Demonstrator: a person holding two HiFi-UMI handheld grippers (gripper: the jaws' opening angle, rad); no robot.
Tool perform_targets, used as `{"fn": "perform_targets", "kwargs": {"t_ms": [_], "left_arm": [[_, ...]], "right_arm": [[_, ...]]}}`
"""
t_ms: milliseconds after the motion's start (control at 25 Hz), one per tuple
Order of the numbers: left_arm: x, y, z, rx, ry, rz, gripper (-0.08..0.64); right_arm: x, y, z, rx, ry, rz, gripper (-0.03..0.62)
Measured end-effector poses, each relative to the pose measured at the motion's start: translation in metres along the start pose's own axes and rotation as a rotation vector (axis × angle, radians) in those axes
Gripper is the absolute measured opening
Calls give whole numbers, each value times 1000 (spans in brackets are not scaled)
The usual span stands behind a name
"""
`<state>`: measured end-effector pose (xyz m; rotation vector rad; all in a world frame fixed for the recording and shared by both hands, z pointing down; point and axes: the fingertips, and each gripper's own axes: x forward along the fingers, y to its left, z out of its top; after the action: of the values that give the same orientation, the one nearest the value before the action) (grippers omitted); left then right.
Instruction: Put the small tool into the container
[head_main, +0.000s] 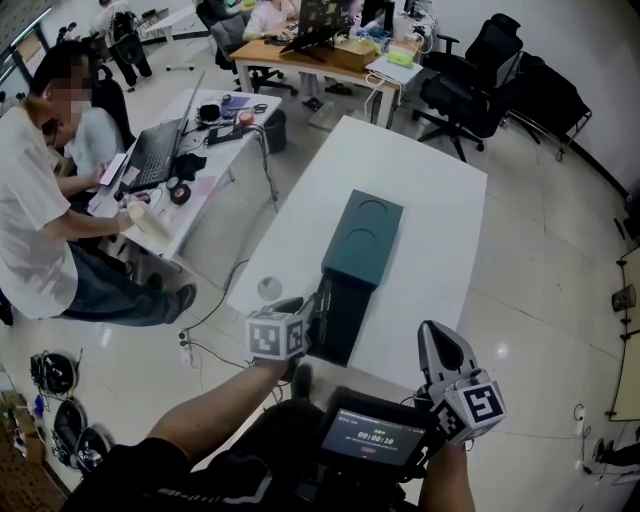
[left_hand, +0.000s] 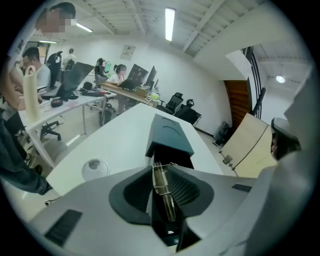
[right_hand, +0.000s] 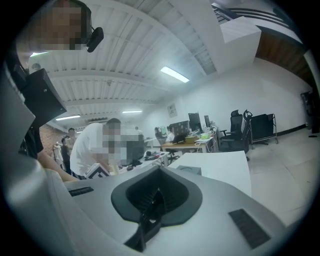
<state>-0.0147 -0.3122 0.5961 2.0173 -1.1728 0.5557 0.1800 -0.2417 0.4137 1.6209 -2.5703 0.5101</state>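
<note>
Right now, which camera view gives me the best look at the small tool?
Left gripper view: the small tool, metal with a coil spring, sits clamped in the left gripper, the container just beyond. Head view shows only that gripper at the container's open end, the tool too small to tell. Right gripper view misses it.

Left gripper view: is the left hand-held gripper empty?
No, a small metal tool is clamped between the jaws of the left hand-held gripper.

An open-plan office is shown. Left of the long white table (head_main: 440, 200), a desk (head_main: 205, 135) with a laptop (head_main: 155, 150) is occupied by seated people (head_main: 35, 220); beyond it, black swivel chairs (head_main: 470, 80) are ranged.
</note>
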Motion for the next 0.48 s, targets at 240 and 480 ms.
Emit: {"fn": "perform_targets", "kwargs": {"t_ms": [240, 480], "left_arm": [[12, -42, -1, 130, 44, -101, 124], [29, -45, -7, 138, 114, -80, 124]], "right_arm": [[-3, -6, 1, 3, -3, -11, 8], [-3, -9, 0, -1, -7, -20, 8]]}}
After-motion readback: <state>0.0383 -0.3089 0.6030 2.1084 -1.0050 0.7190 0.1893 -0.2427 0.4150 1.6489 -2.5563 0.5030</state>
